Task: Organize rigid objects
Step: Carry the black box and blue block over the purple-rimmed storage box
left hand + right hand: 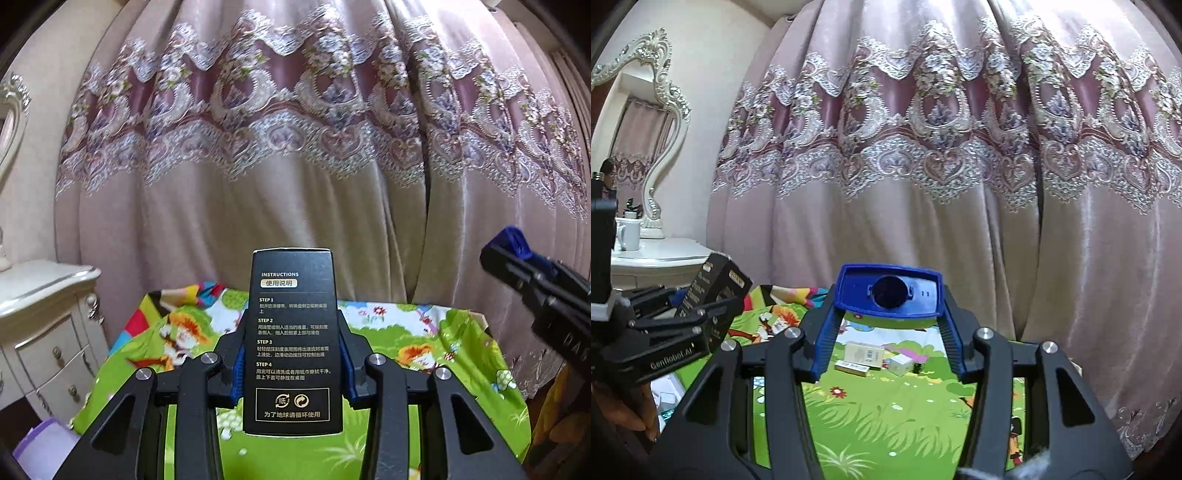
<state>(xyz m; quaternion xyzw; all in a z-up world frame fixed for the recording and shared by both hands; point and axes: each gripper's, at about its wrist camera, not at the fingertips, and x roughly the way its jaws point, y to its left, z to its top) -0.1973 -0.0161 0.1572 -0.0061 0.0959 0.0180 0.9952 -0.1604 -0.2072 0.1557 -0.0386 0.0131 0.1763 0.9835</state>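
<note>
My left gripper is shut on a tall black box with white instruction text, held upright above the table. The same box and left gripper show at the left of the right wrist view. My right gripper is shut on a blue plastic piece with a round hole, held above the table; it also shows at the right of the left wrist view. Small cream and white boxes lie on the table under the blue piece.
The table wears a bright green cartoon cloth. A pink lace curtain hangs close behind. A white dresser with an ornate mirror and a white mug stands to the left.
</note>
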